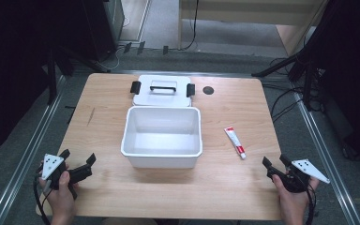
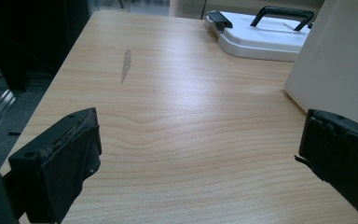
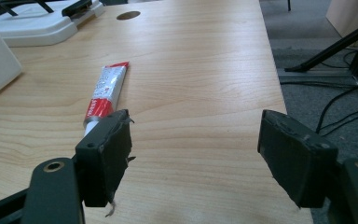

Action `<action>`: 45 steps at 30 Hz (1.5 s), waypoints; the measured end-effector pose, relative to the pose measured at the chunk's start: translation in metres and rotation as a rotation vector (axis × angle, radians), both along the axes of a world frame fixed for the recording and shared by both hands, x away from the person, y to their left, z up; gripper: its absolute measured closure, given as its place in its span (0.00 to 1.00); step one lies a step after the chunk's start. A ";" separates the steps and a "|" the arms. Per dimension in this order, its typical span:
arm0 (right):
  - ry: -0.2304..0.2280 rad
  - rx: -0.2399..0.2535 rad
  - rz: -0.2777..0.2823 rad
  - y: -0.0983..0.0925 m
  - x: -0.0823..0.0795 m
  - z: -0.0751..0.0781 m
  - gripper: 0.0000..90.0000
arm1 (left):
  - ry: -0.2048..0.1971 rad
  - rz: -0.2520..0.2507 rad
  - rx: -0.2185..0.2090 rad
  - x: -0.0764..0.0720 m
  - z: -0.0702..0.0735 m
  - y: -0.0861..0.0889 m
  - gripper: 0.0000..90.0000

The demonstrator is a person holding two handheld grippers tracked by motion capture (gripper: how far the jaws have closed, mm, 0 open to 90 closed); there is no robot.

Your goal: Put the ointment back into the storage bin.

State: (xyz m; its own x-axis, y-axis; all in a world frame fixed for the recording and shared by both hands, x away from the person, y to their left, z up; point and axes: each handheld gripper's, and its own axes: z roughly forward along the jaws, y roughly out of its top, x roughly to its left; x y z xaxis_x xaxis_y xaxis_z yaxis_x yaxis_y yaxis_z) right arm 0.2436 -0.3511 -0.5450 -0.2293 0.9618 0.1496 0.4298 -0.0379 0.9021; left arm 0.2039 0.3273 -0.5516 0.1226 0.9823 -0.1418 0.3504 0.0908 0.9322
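Observation:
An empty white plastic box stands open at the table's middle, and its wall rises at the right of the left gripper view. Flat behind it lies its white lid with a black handle and two black clips. A small red-and-white tube rests on the wood right of the box. My left gripper is held near the front left corner, jaws open and empty. At the front right my right gripper is open too, with bare table between its jaws. The tube lies just beyond its left jaw.
The wooden table has a dark round hole at the back right and a grey smudge on the left. Black stands, cables and metal floor rails surround the table.

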 end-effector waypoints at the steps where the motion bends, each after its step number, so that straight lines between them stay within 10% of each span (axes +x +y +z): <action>1: 0.000 0.000 0.000 0.000 0.000 0.000 0.29 | 0.000 0.000 0.000 0.000 0.000 0.000 0.00; 17: 0.147 -0.127 -0.008 0.006 0.006 0.026 0.32 | -0.014 -0.039 0.028 0.000 0.000 -0.007 0.00; 45: 0.564 -0.450 0.228 0.082 0.072 0.048 0.24 | -0.008 -0.051 -0.037 0.003 -0.001 -0.001 0.00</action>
State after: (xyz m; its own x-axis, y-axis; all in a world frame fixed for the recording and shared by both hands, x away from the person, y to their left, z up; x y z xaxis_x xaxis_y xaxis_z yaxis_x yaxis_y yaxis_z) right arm 0.3156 -0.2689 -0.4970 -0.4348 0.8957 -0.0927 0.7839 0.4272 0.4506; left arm 0.2069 0.3266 -0.5521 0.1739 0.9687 -0.1769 0.3484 0.1075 0.9312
